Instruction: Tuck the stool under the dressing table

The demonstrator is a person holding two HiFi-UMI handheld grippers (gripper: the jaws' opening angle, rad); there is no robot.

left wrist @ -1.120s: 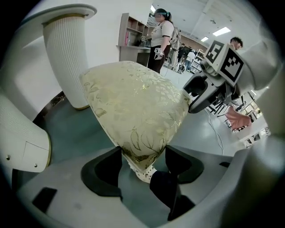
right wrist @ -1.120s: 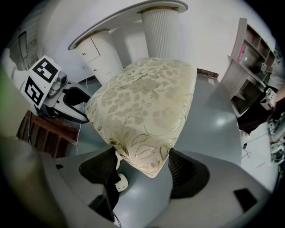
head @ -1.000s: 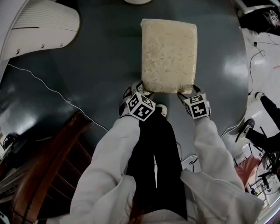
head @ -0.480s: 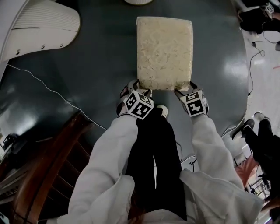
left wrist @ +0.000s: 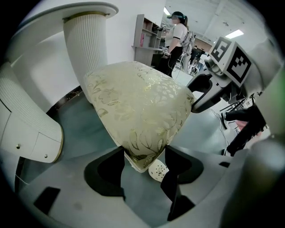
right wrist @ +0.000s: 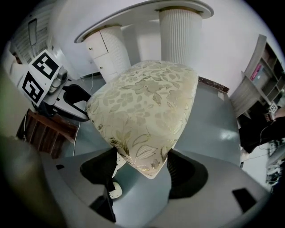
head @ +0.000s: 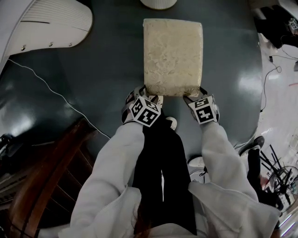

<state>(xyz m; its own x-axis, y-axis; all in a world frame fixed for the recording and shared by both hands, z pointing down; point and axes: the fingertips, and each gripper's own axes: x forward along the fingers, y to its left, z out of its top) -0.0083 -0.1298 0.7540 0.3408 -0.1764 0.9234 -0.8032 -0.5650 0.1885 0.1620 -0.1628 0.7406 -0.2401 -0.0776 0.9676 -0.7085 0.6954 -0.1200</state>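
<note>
The stool (head: 172,56) has a cream cushion with a gold leaf pattern and stands on the dark grey floor ahead of me. My left gripper (head: 150,95) is shut on its near left corner (left wrist: 143,153). My right gripper (head: 194,97) is shut on its near right corner (right wrist: 149,164). The white dressing table (head: 44,23) curves over the upper left, and its fluted leg (head: 158,3) stands just beyond the stool's far edge. In the gripper views that fluted column (right wrist: 180,38) rises behind the cushion under the white tabletop (left wrist: 67,18).
A brown wooden piece of furniture (head: 44,186) sits at the lower left, with a thin white cable (head: 60,100) trailing across the floor. Cables and dark equipment (head: 272,181) clutter the right edge. A person (left wrist: 178,38) stands far off beside a shelf unit.
The stool has slid forward toward the fluted leg, and both grippers have travelled with it, still closed on its near corners.
</note>
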